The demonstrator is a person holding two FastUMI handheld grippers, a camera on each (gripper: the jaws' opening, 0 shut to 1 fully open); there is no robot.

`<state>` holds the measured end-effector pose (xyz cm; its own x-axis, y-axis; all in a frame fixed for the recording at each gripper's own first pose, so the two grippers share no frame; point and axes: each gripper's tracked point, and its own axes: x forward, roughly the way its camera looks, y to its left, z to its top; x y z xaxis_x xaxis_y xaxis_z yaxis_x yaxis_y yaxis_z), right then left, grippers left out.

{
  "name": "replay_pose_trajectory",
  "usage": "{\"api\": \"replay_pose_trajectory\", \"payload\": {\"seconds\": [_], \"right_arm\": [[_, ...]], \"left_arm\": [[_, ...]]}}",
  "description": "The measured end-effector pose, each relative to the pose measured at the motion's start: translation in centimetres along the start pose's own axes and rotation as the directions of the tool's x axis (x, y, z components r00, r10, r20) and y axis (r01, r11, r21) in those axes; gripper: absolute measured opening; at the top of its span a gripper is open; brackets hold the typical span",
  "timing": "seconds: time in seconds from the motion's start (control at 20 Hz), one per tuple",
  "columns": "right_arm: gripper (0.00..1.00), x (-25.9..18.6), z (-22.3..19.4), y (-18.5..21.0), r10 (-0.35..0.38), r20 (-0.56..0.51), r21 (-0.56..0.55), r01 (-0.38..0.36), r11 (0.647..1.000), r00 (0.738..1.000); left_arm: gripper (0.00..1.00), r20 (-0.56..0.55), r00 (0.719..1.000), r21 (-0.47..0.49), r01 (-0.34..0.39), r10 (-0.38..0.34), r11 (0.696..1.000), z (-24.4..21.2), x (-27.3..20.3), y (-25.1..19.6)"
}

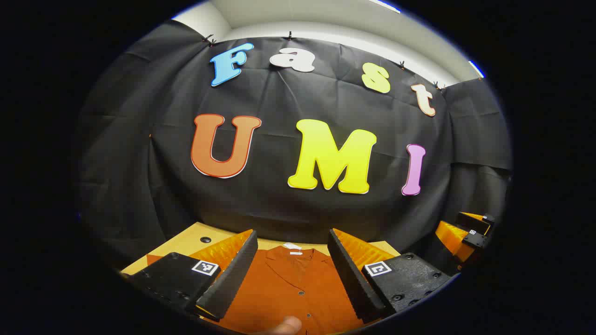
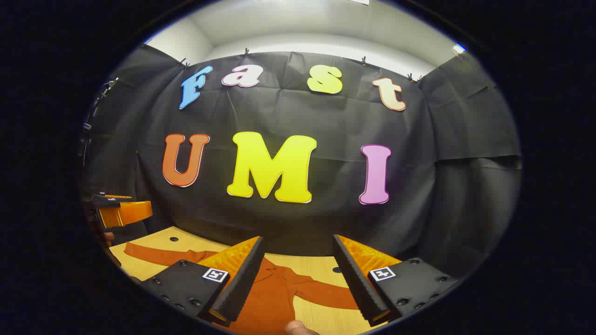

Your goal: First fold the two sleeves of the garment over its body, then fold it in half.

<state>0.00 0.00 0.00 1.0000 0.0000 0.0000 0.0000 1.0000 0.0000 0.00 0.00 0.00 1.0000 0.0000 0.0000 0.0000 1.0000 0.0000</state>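
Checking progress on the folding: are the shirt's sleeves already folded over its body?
No, in the right gripper view both sleeves of the shirt lie spread out on the table.

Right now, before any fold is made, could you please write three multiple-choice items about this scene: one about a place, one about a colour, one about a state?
1. Where does the shirt lie?
A. on the wooden table
B. hung on the wall
C. on the floor

2. What colour is the shirt?
A. blue
B. rust orange
C. white

3. How are the sleeves?
A. folded over the body
B. spread out to the sides
C. rolled up

Answers:
1 A: the right gripper view shows the shirt flat on the table top.
2 B: its collar and buttoned front are rust orange in the left gripper view.
3 B: one sleeve reaches one way, the other sleeve the other way, both flat on the table.
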Motion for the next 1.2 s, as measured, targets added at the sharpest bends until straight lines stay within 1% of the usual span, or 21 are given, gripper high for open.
{"api": "replay_pose_trajectory", "payload": {"seconds": [0.2,0.4,0.55,0.7,0.85,0.9,0.95,1.05,1.1,1.15,1.2], "right_arm": [[0.94,0.3,-0.3,-0.5,-0.001,-0.002,0.001,0.001,1.0,1.0],[0.94,0.4,-0.6,-1.2,-0.012,-0.007,0.009,0.012,1.0,1.0],[0.94,0.6,-0.9,-1.7,-0.013,-0.012,0.015,0.013,1.0,1.0],[0.94,0.7,-1.2,-2.4,-0.028,-0.019,0.017,0.028,0.999,0.999],[0.94,0.9,-1.7,-2.8,-0.033,-0.03,0.022,0.033,0.999,0.999],[0.94,0.9,-1.8,-2.8,-0.032,-0.034,0.022,0.033,0.999,0.999],[0.94,0.9,-2.0,-2.9,-0.03,-0.038,0.021,0.031,0.999,0.999],[0.94,0.8,-2.5,-3.1,-0.03,-0.043,0.013,0.03,0.999,0.999],[0.94,0.8,-2.5,-3.2,-0.03,-0.045,0.014,0.031,0.999,0.999],[0.94,0.8,-2.7,-3.4,-0.031,-0.048,0.017,0.032,0.999,0.998],[0.94,1.0,-2.8,-3.6,-0.031,-0.052,0.019,0.032,0.999,0.998]], "left_arm": [[0.98,-0.01,1.0,0.012,0.029,-0.029,1.0,-0.2,0.0,-1.2],[0.98,-0.011,1.0,0.036,0.019,-0.019,0.999,-0.4,0.3,-1.3],[0.98,-0.018,0.999,0.042,0.033,-0.032,0.999,-0.9,0.6,-1.9],[0.98,-0.016,1.0,0.082,0.018,-0.016,0.996,-1.1,0.6,-1.8],[0.98,-0.021,1.0,0.115,0.017,-0.015,0.993,-1.4,0.8,-2.4],[0.98,-0.021,1.0,0.119,0.024,-0.022,0.993,-1.4,0.9,-2.7],[1.0,-0.02,0.999,0.117,0.031,-0.029,0.993,-1.6,0.8,-3.0],[1.0,-0.025,0.999,0.117,0.045,-0.042,0.992,-1.8,0.9,-3.4],[0.98,-0.027,0.999,0.121,0.046,-0.043,0.992,-1.8,1.0,-3.4],[1.0,-0.031,0.998,0.124,0.05,-0.047,0.991,-1.9,1.1,-3.7],[0.98,-0.034,0.998,0.124,0.052,-0.048,0.991,-2.1,1.1,-3.8]]}}
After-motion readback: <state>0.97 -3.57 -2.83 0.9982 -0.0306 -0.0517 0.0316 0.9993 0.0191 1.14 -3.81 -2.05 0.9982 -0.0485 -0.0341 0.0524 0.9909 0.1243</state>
